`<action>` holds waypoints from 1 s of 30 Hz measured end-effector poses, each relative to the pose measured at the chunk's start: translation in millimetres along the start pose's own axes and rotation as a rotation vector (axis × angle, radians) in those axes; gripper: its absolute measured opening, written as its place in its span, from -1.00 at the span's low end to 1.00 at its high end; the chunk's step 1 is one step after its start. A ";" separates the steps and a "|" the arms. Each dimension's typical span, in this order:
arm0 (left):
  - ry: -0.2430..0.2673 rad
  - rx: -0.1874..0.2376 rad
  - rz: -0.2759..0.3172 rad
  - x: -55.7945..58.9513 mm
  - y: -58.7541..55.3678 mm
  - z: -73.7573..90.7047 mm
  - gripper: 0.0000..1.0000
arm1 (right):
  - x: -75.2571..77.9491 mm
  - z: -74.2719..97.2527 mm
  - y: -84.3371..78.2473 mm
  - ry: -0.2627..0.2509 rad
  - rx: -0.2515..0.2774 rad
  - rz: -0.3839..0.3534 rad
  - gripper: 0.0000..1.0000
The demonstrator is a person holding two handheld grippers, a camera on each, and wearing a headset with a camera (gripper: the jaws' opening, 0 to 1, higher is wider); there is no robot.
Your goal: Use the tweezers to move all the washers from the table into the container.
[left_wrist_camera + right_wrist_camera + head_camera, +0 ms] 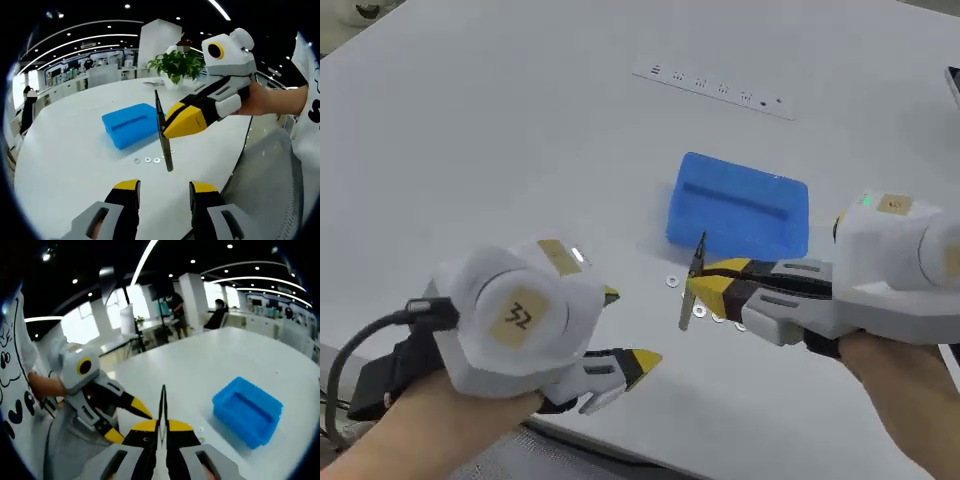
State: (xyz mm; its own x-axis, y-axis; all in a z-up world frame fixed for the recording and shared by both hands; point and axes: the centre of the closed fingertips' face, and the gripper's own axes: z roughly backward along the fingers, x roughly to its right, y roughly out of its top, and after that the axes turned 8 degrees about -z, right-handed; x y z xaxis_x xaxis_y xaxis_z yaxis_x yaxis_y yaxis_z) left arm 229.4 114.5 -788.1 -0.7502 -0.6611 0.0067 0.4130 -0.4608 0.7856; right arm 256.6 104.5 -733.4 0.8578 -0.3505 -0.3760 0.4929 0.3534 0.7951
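Note:
A blue container (740,205) sits on the white table (500,150). Several small washers (700,311) lie just in front of it, close to the table's front edge. My right gripper (695,280) is shut on dark tweezers (692,280), which stand nearly upright with their tip just above the washers. In the right gripper view the tweezers (162,405) rise between the shut jaws of that gripper (162,425), and the container (247,410) lies to the right. My left gripper (628,327) stands open and holds nothing, left of the washers. Its own view (165,187) shows the tweezers (162,132) over the washers (148,160).
A white power strip (710,88) lies at the far side of the table. The table's front edge (620,445) runs just below both grippers. A potted plant (175,62) stands at the far end. People stand in the background (175,310).

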 end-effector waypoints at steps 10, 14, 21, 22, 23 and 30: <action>-0.374 0.050 0.028 31.3 3.4 -15.9 -0.61 | -20.2 8.2 -3.8 0.136 0.007 -0.040 -0.97; -0.501 0.111 0.125 36.5 10.6 -14.8 -0.86 | -22.6 10.7 -7.3 0.178 -0.004 -0.069 -0.97; -0.546 0.100 0.148 35.3 12.1 -13.7 -0.99 | -20.8 15.9 -7.9 0.181 0.005 -0.079 -0.97; -0.567 0.099 0.153 38.0 13.2 -11.8 -0.99 | -20.9 16.4 -6.8 0.185 0.014 -0.091 -0.96; -0.560 0.091 0.158 37.4 14.6 -12.4 -1.00 | -20.2 16.5 -6.1 0.184 0.022 -0.105 -0.96; -0.340 -0.047 0.027 13.9 2.2 -14.5 -1.00 | 2.7 21.6 -14.6 0.032 -0.005 -0.059 -1.00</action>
State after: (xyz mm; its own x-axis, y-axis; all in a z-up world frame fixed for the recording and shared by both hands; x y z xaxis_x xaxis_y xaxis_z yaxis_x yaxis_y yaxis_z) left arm 227.4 95.6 -795.3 -0.8647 -0.4420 0.2386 0.4520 -0.4778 0.7533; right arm 248.5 79.7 -735.7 0.8312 -0.3433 -0.4374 0.5437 0.3371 0.7686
